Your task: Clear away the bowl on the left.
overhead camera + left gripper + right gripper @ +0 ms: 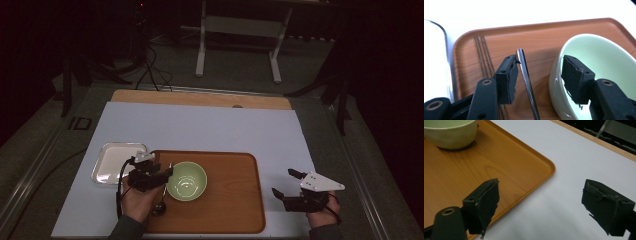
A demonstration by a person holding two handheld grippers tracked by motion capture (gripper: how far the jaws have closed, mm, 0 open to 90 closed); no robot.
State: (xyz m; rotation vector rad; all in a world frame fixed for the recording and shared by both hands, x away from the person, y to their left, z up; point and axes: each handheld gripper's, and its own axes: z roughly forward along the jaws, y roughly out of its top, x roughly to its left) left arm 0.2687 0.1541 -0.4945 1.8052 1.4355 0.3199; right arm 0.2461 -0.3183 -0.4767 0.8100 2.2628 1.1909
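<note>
The left claw [159, 176] is held released over the near-left part of the wooden tray [235, 200], jaws spread wide. In the left gripper view [537, 77] a thin metal handle [525, 72] is seen running between the jaws, just beside one pad and not pinched by either. Looks like a spoon: in the high view a dark rounded end [159, 207] is spotted near the hand, though it's too small to be sure. The other jaw is hung over the rim of the pale green bowl [186, 180], which is sat on the tray right next to the claw. A pair of thin dark sticks [484, 56] is laid on the tray, left of the handle. Off the tray's left edge, a shiny metal tray [112, 161] is parked on the white sheet covering the counter [210, 125].

The right claw [289, 183] is also released, jaws wide apart, held off the tray's right edge over the white sheet. In the right gripper view [549, 202] the tray's corner [544, 167] is seen under one jaw, with the bowl [451, 135] farther off.
</note>
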